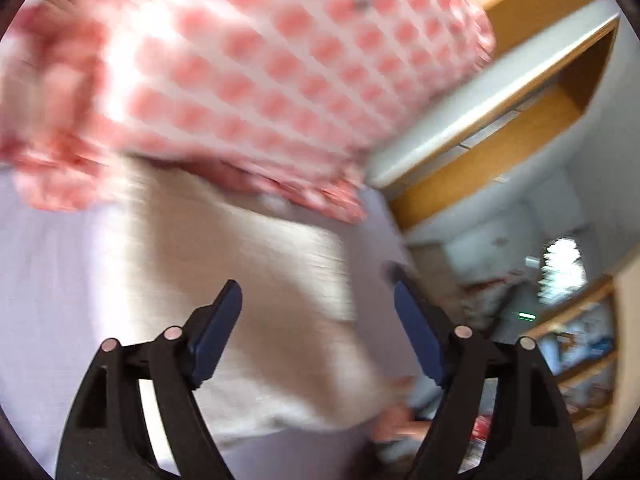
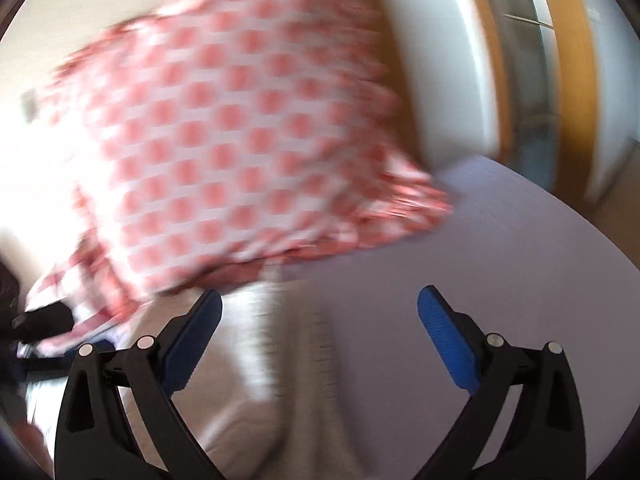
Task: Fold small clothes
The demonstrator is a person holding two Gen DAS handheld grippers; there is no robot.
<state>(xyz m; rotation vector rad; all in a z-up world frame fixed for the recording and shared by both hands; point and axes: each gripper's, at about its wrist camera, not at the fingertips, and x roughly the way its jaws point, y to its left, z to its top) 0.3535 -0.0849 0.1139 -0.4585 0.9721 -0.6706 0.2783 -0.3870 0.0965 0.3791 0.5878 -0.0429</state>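
You are holding the left gripper [image 1: 316, 300] with its jaws spread wide and nothing between the blue pads [image 1: 218, 332]. Beyond the fingertips, in the middle of the left wrist view, a beige garment [image 1: 256, 264] is lying flat on the pale lavender surface [image 1: 48, 272]. A red-and-white checked cloth [image 1: 256, 68] is filling the upper half of that frame, heavily blurred, with its lower hem overlapping the far edge of the beige garment. At the right of the frame a wooden-framed doorway [image 1: 492, 152] and, lower down, wooden shelves [image 1: 580, 344] are showing, both smeared.

You are holding the right gripper [image 2: 320, 308] released as well, jaws far apart and gripping nothing. In the right wrist view the beige garment [image 2: 276, 364] is sitting in the lower centre, reaching under the left finger, while the right finger is hanging over the bare lavender surface [image 2: 500, 240]. The checked cloth [image 2: 240, 132] is spreading across the upper left and centre, blurred, its hem meeting the beige garment's far edge. A wooden door frame [image 2: 576, 80] is standing at the upper right.
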